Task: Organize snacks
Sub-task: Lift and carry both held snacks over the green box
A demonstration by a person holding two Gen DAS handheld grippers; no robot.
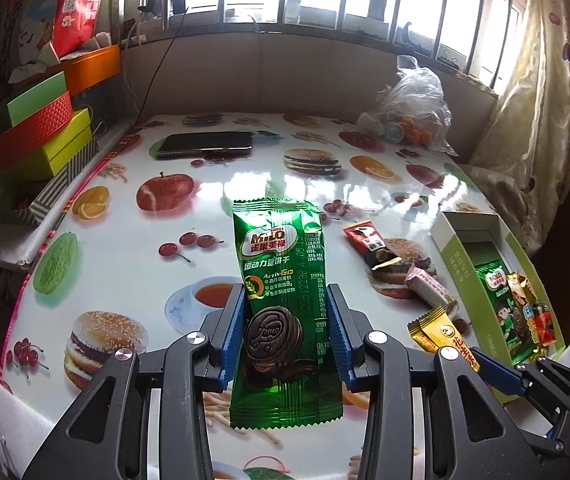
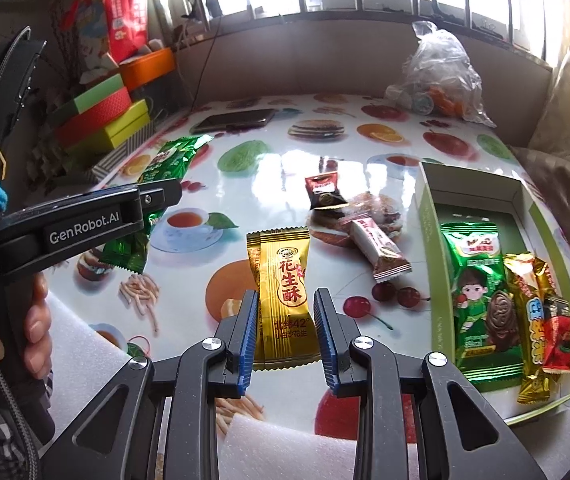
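A: Nearest the left camera, the left tool (image 1: 285,320) pinches a green biscuit packet (image 1: 281,264) by its sides, blue pads pressed against the wrapper, lifted off the bench (image 1: 125,216).

B: And the right tool (image 2: 283,320)?

A: It pinches a gold peanut candy (image 2: 283,292), held upright between its pads, above the bench too.

B: Where do the other snacks lie?

A: A dark red packet (image 2: 325,194) and a pink-and-white bar (image 2: 379,252) lie on the bench near the middle, touching. To the right stands an open green box (image 2: 429,232); inside it are another green biscuit packet (image 2: 479,300), a gold candy (image 2: 531,320) and a small red packet (image 2: 561,340), side by side.

B: Anything further back?

A: A phone (image 1: 205,145) and a clear plastic bag (image 1: 409,108), well apart.
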